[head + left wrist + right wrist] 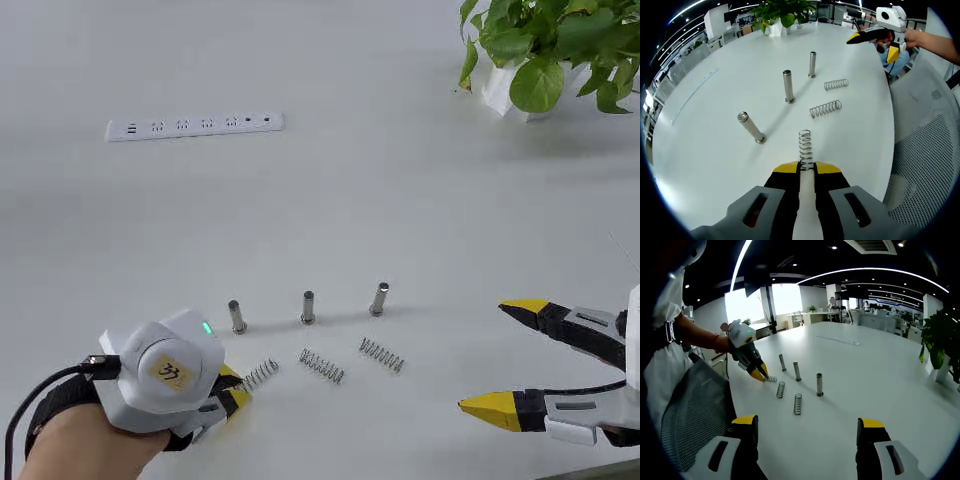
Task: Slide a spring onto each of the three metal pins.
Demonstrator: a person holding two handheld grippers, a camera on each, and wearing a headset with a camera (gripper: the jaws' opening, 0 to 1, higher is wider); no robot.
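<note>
Three metal pins stand upright in a row on the white table: left pin (pixel 237 317), middle pin (pixel 308 307), right pin (pixel 379 298). In front of them lie three springs. My left gripper (pixel 232 392) is shut on the near end of the left spring (pixel 260 374); its own view shows the jaws (pixel 805 167) pinching that spring (pixel 805 144), which points between the left pin (pixel 751 128) and the middle pin (pixel 787 86). The middle spring (pixel 321 366) and right spring (pixel 381 355) lie loose. My right gripper (pixel 487 357) hangs open to the right of the springs, holding nothing.
A white power strip (pixel 195 125) lies at the back left, and a potted plant (pixel 550 50) stands at the back right. The table edge (pixel 600 468) runs close under my right gripper. A mesh chair (pixel 925 150) stands beside the table.
</note>
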